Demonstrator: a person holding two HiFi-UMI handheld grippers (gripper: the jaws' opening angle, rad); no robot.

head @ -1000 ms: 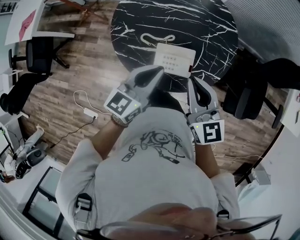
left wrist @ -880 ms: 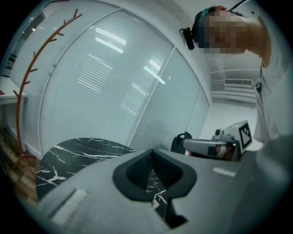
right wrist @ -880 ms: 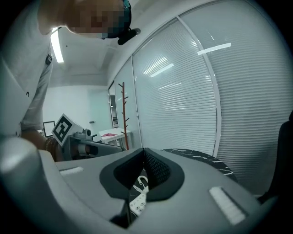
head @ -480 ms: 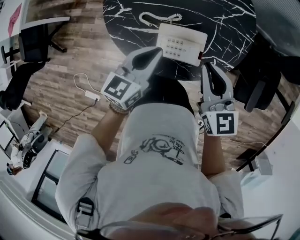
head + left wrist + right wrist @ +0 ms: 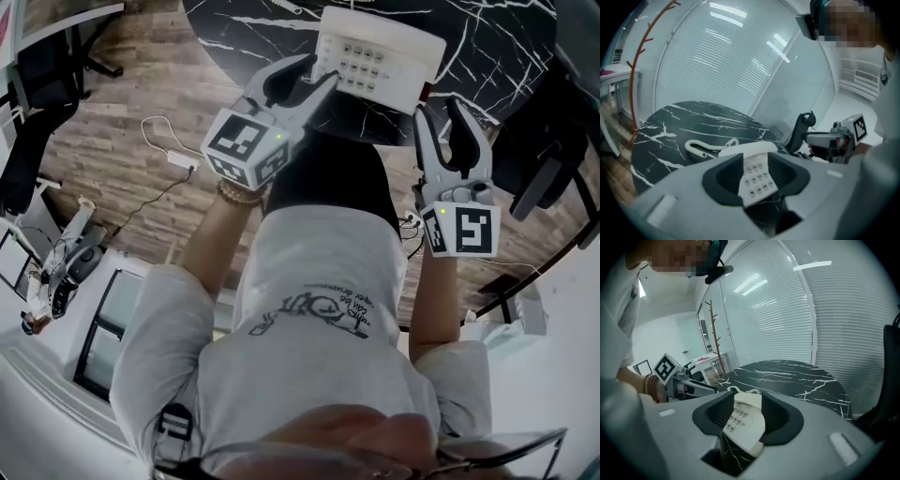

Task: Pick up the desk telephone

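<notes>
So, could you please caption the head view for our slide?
Left gripper and right gripper, jaws opening and empty, point at the white desk telephone on a black marble table.

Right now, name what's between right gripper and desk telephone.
Only bare marble table, the head view shows. The right gripper, jaws opening, holds nothing.

Telephone [image 5: 380, 58] on table [image 5: 487, 47], near its front edge (cord [image 5: 701, 149] coiled just behind it, same table). Chair [image 5: 534, 159] right of table.
</notes>
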